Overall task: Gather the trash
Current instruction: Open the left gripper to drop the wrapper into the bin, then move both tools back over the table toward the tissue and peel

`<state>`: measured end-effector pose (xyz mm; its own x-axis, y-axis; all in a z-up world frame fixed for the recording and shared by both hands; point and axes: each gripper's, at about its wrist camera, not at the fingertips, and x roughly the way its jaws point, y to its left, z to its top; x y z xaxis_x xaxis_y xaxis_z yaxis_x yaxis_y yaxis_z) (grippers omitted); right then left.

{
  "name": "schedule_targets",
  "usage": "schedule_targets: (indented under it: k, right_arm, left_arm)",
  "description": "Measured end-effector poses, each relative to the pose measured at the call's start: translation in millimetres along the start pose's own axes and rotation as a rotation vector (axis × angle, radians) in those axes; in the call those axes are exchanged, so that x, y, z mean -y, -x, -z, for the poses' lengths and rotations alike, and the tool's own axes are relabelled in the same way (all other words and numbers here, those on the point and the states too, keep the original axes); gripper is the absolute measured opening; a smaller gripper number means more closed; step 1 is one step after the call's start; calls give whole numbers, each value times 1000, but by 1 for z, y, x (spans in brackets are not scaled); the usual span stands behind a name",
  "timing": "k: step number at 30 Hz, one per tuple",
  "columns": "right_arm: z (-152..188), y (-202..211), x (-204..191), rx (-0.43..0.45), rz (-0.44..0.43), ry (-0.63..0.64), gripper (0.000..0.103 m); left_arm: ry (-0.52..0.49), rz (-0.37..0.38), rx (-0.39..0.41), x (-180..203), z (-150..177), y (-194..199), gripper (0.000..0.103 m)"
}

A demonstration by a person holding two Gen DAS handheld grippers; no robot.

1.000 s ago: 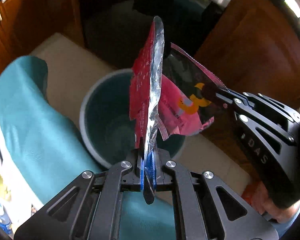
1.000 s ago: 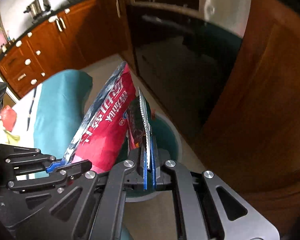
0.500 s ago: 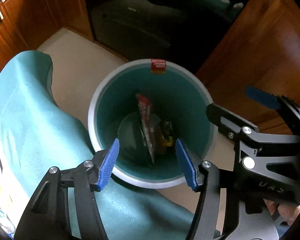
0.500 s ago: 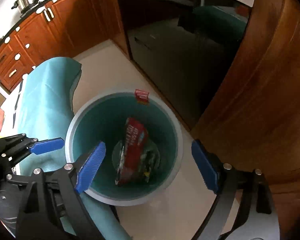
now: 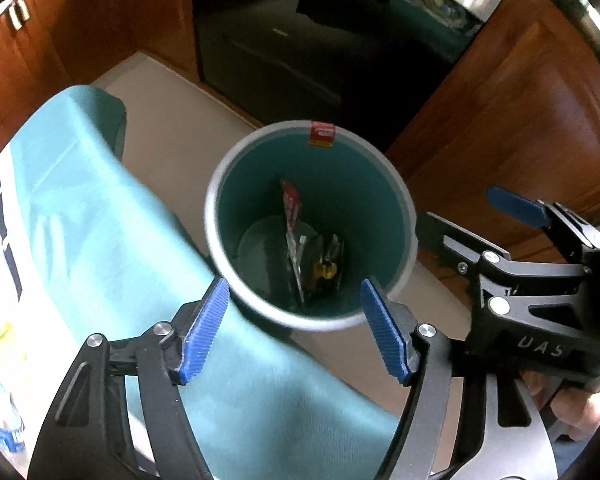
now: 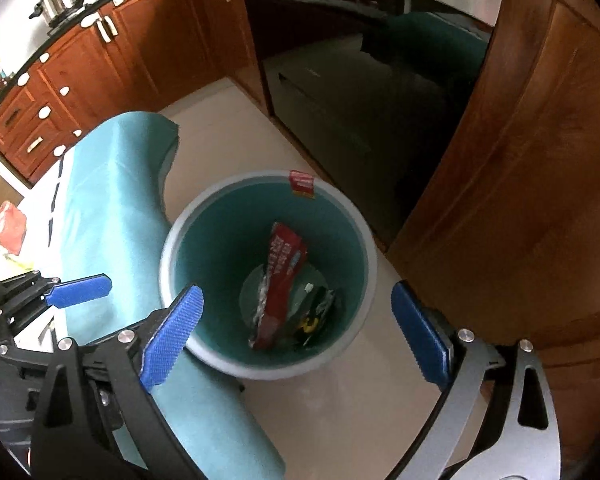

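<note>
My left tongs (image 5: 294,328) and right tongs (image 6: 302,332): jaws just opened wide, empty | wrappers (image 6: 278,292) in bin (image 6: 268,368) directly below | remaining trash on table, left-hand side nearer.

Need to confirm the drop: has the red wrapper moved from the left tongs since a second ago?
Yes. The red wrapper has dropped out of the left tongs, which have just been opening, and lies inside the teal bin.

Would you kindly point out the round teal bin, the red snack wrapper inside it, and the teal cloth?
Round teal bin (image 6: 172,240): right wrist view, on its pale rim.
Red snack wrapper (image 6: 282,276): right wrist view, on its printed face.
Teal cloth (image 5: 100,240): left wrist view, mid-drape.
</note>
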<state>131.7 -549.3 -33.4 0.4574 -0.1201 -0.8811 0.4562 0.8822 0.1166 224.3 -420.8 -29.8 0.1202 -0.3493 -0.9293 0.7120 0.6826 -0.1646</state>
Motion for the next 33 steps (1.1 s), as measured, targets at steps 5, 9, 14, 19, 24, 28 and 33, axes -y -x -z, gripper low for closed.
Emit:
schedule_targets:
  k: [5, 9, 14, 19, 24, 28, 33]
  right_arm:
    - [10, 29, -21, 23, -27, 28, 93]
    - [21, 52, -49, 38, -57, 80, 94]
    - [35, 72, -92, 37, -120, 143, 97]
    - [55, 85, -147, 16, -176, 231, 97]
    - [74, 89, -202, -15, -232, 323, 97]
    - [89, 87, -241, -44, -263, 390, 97]
    - [106, 75, -273, -92, -277, 434, 97]
  left_arm:
    - [39, 16, 42, -9, 27, 34, 78]
    - [49, 13, 79, -20, 51, 65, 83]
    - [42, -31, 129, -41, 85, 106, 91]
    - [43, -109, 169, -78, 133, 142, 98]
    - [90, -233, 161, -130, 188, 166, 98]
    - [150, -300, 139, -167, 222, 176, 99]
    - [243, -282, 118, -205, 257, 179, 99]
